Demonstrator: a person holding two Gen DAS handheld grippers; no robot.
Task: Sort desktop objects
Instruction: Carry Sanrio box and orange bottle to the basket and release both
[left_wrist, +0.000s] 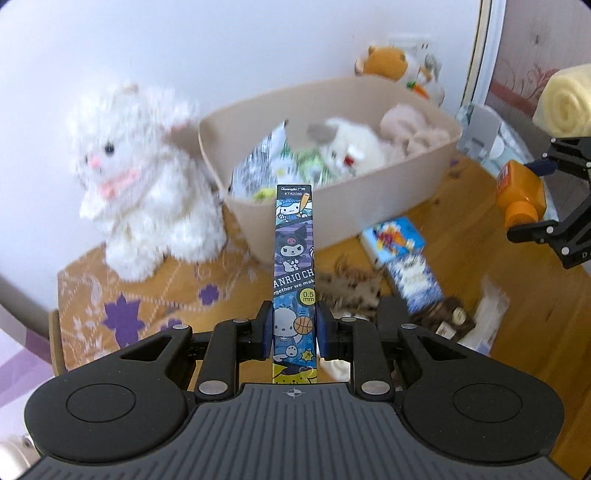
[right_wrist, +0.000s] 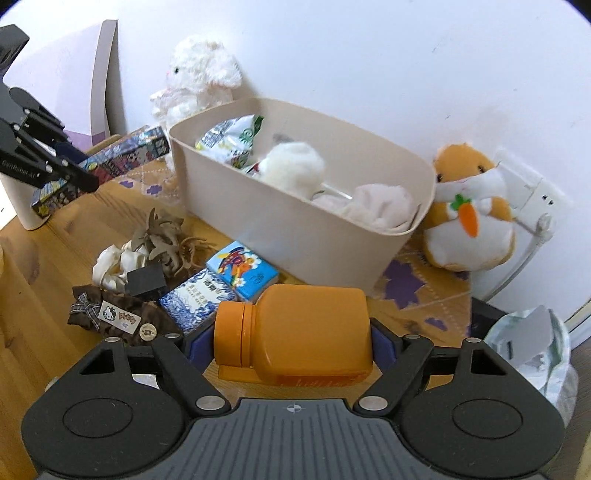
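Clutter covers the wooden desk (right_wrist: 44, 258) by a white wall (right_wrist: 369, 55); both grippers grip items.

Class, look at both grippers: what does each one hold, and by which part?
The left gripper clamps a slim cartoon pen box by its sides near the lower end. The right gripper grips an orange bottle across base and cap.

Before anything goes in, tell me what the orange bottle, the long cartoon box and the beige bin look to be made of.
Orange bottle: smooth opaque plastic, soft sheen, moulded screw cap.
Long cartoon box: glossy printed card, probably; crisp folded edges, light glinting off the print.
Beige bin: matte plastic, likely; thin uniform walls, rounded corners.
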